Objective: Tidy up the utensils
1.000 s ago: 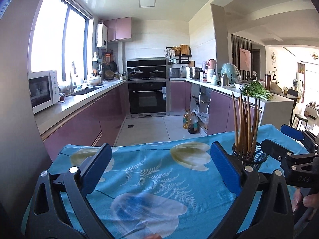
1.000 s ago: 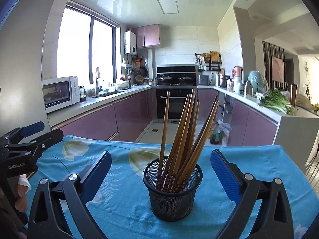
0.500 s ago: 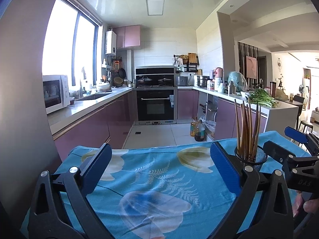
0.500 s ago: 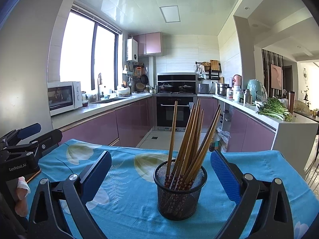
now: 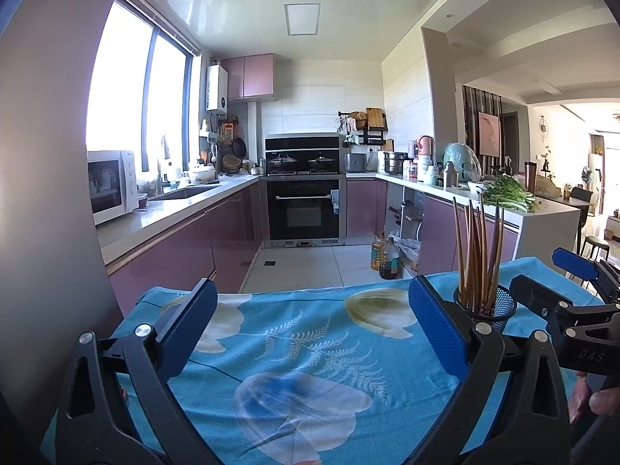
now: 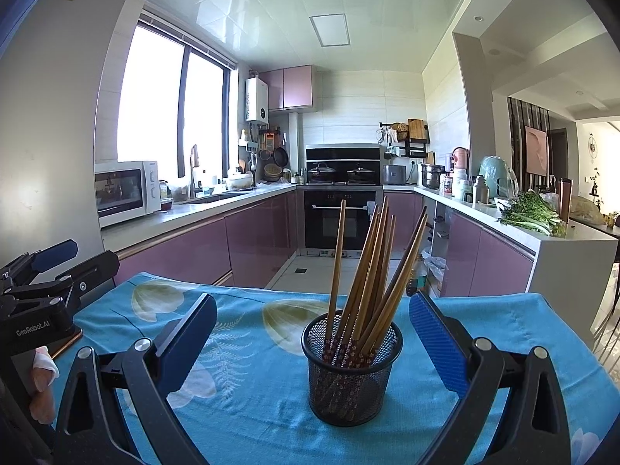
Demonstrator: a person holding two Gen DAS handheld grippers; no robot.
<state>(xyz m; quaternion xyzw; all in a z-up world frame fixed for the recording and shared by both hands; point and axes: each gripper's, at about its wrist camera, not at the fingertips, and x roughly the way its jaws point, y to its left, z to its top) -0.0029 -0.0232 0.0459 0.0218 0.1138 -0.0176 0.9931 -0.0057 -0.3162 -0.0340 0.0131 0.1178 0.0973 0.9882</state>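
A black mesh cup (image 6: 352, 372) holds several brown chopsticks (image 6: 366, 263) that lean and fan upward. It stands on the blue flowered tablecloth (image 6: 252, 368), between and a little beyond the blue pads of my right gripper (image 6: 313, 333), which is open and empty. In the left wrist view the same cup (image 5: 500, 307) sits behind the right finger, with its chopsticks (image 5: 478, 255) upright. My left gripper (image 5: 310, 321) is open over bare cloth (image 5: 302, 352), holding nothing. Each gripper shows at the edge of the other's view, the right gripper (image 5: 573, 290) and the left gripper (image 6: 58, 267).
The table's far edge (image 6: 348, 294) drops to a tiled kitchen floor. Purple cabinets and counters ring the room, with a microwave (image 6: 126, 190) on the left, an oven (image 6: 341, 217) straight ahead and greens (image 6: 531, 217) on the right counter. Oil bottles (image 5: 383, 257) stand on the floor.
Both grippers have drawn back and tilted up slightly, so more kitchen shows and the cup sits farther off. Both stay open and empty; the cup has not moved.
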